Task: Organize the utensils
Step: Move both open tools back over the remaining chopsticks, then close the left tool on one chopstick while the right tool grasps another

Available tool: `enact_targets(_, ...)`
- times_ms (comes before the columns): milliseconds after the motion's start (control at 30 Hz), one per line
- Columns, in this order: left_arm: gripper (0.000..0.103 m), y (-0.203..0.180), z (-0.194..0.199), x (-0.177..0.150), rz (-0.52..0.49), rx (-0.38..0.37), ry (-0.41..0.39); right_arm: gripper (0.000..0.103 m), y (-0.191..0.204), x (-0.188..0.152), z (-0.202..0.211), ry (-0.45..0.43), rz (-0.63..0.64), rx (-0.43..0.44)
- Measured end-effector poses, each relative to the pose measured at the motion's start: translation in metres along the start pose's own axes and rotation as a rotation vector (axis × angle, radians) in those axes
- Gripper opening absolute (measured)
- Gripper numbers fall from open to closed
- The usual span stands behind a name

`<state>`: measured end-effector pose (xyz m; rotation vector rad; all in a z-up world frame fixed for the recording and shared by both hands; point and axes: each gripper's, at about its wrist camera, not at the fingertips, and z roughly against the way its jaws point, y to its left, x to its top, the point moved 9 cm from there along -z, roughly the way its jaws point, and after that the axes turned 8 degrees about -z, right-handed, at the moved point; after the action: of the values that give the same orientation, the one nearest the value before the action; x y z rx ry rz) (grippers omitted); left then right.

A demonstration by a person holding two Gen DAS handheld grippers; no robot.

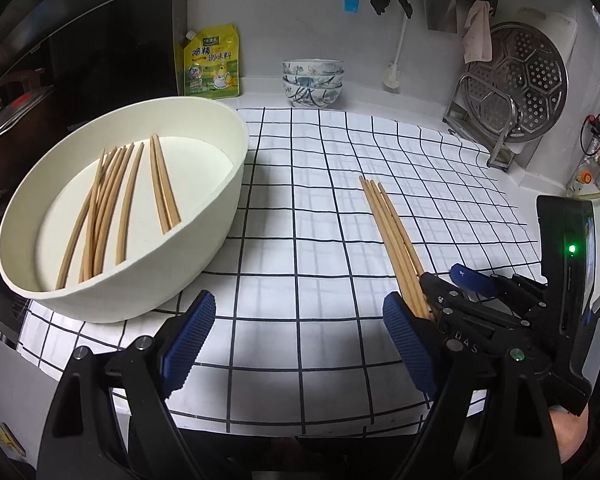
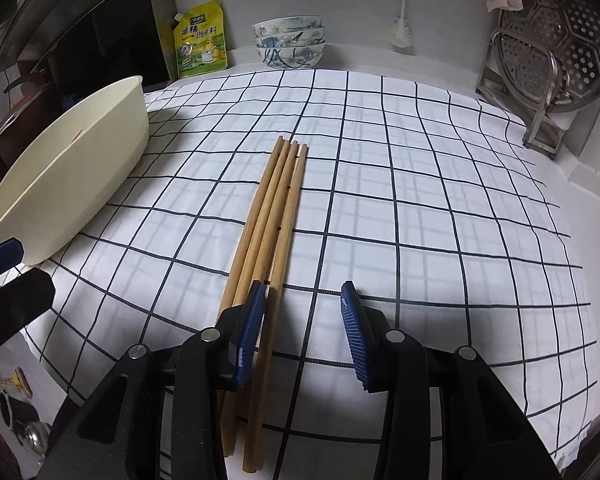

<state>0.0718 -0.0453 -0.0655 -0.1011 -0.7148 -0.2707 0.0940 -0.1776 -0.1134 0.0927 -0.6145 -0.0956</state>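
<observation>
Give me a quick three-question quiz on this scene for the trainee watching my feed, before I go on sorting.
1. True or false: the right gripper is clamped shut on the chopsticks on the cloth.
2. Where do the other chopsticks lie? A) in the white basin B) in the stacked floral bowls C) on the steamer rack
3. How many chopsticks lie side by side on the checked cloth?

Key:
1. False: its jaws stand open and the bundle lies by its left finger.
2. A: the basin chopsticks lie loose inside.
3. Four.
</observation>
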Motion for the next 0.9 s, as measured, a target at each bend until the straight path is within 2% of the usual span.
enact_targets(67,0.084,-0.003,-0.004,0.0,0.002,-0.003,0.005,0.016,0.003,0.0,-0.003,0.011,0.018,0.006)
enact_targets(233,0.086,-0.014,-0.014,0.003,0.012,-0.018,0.003,0.007,0.004,0.002,-0.006,0.007,0.062,0.0)
enact_targets(333,0.086,-0.021,-0.025,0.004,0.029,-0.032,0.013,0.007,-0.004,0.004,-0.006,-0.001,0.04,0.01)
enact_targets(567,0.086,-0.032,-0.051,0.01,0.048,0.0,0.032,0.006,-0.039,0.008,-0.004,0.0,-0.061,0.022)
enact_targets(733,0.086,-0.043,-0.068,0.008,0.034,0.016,0.054,0.006,-0.062,0.008,-0.001,0.0,-0.103,0.025)
enact_targets(900,0.086,-0.052,-0.076,0.008,0.002,0.036,0.06,0.006,-0.064,0.008,0.0,0.0,-0.103,0.024)
